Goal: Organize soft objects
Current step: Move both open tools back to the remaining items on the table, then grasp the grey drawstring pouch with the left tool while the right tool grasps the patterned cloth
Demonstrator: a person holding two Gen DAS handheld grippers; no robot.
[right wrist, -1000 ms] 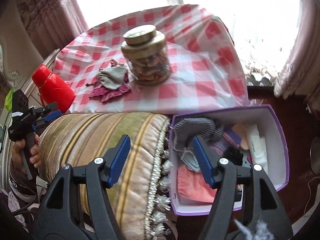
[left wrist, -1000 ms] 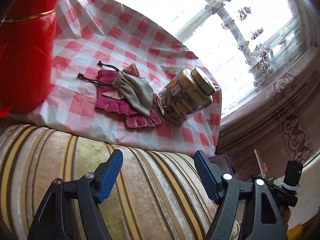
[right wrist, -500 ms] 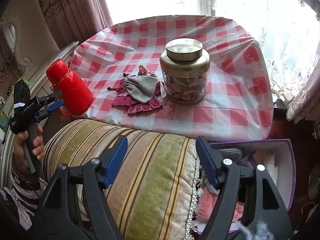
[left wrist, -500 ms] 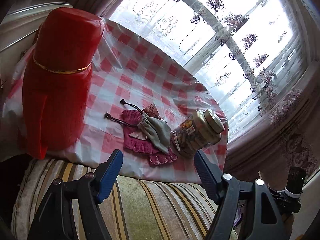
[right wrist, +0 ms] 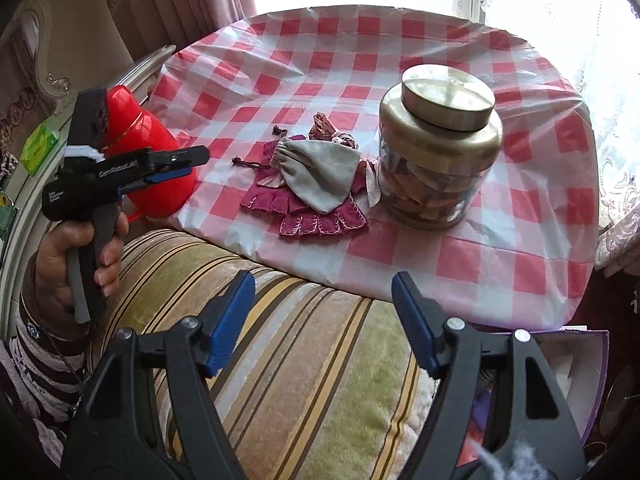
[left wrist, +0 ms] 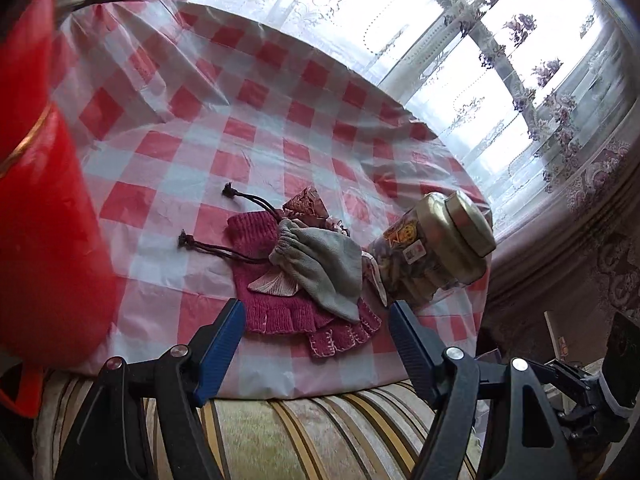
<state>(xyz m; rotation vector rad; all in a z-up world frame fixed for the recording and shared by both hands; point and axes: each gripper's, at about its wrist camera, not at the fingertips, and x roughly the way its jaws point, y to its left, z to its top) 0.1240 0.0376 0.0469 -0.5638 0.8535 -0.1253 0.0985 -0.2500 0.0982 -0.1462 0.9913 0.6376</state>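
Gloves [left wrist: 296, 312] in magenta knit lying on checked worktop [left wrist: 248, 132], grey drawstring pouch [left wrist: 324, 268] on top of them, gold-lidded jar [right wrist: 440, 148] just beside, left gripper [left wrist: 314, 344] released and empty, right gripper [right wrist: 322, 316] jaws just widened, empty, above striped cushion [right wrist: 304, 380].

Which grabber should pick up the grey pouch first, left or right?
Probably the left. The left gripper hangs open right at the pile's near edge, with the grey pouch just ahead. The right gripper, also open, is further back over the striped cushion.
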